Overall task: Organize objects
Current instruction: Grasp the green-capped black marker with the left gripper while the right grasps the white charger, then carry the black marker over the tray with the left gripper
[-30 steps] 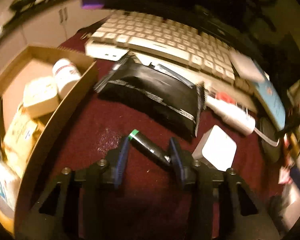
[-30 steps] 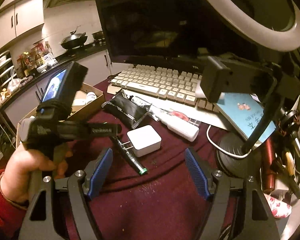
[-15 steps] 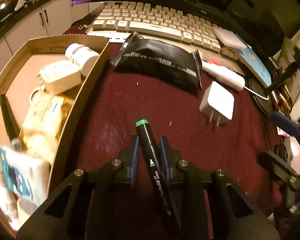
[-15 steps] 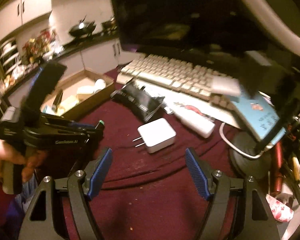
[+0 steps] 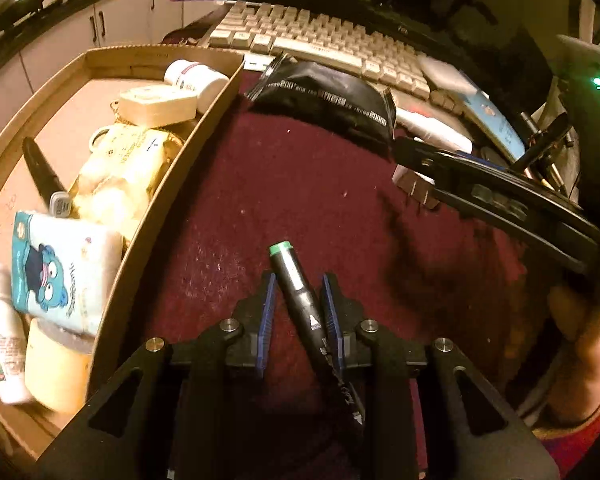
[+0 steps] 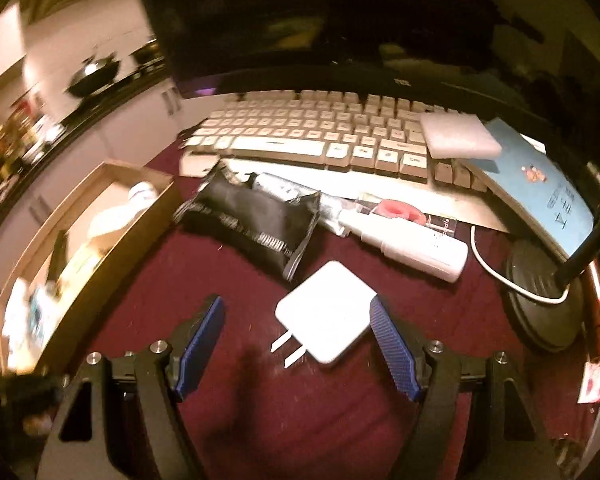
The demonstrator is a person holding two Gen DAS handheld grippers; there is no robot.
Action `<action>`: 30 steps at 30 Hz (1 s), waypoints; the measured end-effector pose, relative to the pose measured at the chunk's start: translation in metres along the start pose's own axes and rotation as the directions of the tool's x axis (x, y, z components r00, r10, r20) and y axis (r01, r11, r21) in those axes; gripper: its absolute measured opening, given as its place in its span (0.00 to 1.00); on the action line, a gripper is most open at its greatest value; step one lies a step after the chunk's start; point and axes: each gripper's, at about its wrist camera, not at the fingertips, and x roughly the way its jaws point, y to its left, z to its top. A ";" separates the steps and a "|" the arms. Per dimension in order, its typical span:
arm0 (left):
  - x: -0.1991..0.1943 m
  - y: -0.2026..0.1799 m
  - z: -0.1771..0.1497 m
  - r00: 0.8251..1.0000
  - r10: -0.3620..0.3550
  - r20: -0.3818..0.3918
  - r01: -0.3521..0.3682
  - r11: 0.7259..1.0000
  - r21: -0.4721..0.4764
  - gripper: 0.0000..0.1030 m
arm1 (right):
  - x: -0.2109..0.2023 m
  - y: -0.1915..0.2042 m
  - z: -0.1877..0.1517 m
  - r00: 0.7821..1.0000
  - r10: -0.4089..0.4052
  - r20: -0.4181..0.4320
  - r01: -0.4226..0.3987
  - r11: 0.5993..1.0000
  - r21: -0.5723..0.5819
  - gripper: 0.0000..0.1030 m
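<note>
A black marker (image 5: 300, 292) with a green end cap lies slanted between the blue pads of my left gripper (image 5: 298, 284), lifted over the dark red cloth. The jaws are opening slightly but the pads still hold it. To its left is the cardboard box (image 5: 204, 128), filled with bottles, packets and a black pen. My right gripper (image 6: 296, 308) is open low over the cloth. A white plug charger (image 6: 326, 316) lies between its fingers, close to the right pad and not gripped. In the left wrist view the right tool's black frame (image 5: 500, 204) hides most of the charger.
A black pouch (image 6: 252, 216), a white tube (image 6: 412, 244) and a beige keyboard (image 6: 320, 132) lie behind the charger, under a dark monitor. A blue booklet (image 6: 540, 176) and a round black lamp base (image 6: 540, 292) with a white cable crowd the right side.
My left gripper closed on the marker, lifted it off the cloth and shifted toward the box. My right gripper came down and forward until the charger lay between its fingers.
</note>
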 end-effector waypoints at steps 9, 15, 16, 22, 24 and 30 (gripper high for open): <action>0.017 -0.011 0.014 0.992 -0.126 0.029 0.122 0.988 0.094 0.18 | 0.013 -0.015 -0.003 0.999 0.025 -0.044 -0.027 0.998 -0.050 0.60; 0.006 -0.003 0.016 0.995 -0.095 0.013 0.094 0.994 0.055 0.26 | 0.001 -0.014 -0.015 0.993 0.072 -0.089 -0.084 0.987 -0.140 0.60; 0.003 -0.002 0.014 0.997 -0.082 0.006 0.081 0.995 0.050 0.34 | -0.001 -0.013 -0.017 0.993 0.071 -0.090 -0.084 0.985 -0.150 0.60; -0.015 -0.004 0.005 1.000 0.014 -0.009 -0.014 0.999 0.036 0.45 | 0.005 -0.012 -0.023 0.993 0.058 -0.107 -0.075 0.984 -0.161 0.61; -0.016 -0.009 0.000 0.999 0.025 -0.026 -0.024 0.999 0.044 0.45 | 0.004 -0.009 -0.025 0.994 0.041 -0.105 -0.059 0.982 -0.178 0.61; -0.001 -0.031 -0.009 0.993 0.085 -0.084 -0.074 0.990 0.121 0.45 | 0.005 -0.013 -0.023 0.992 0.059 -0.111 -0.076 0.985 -0.152 0.61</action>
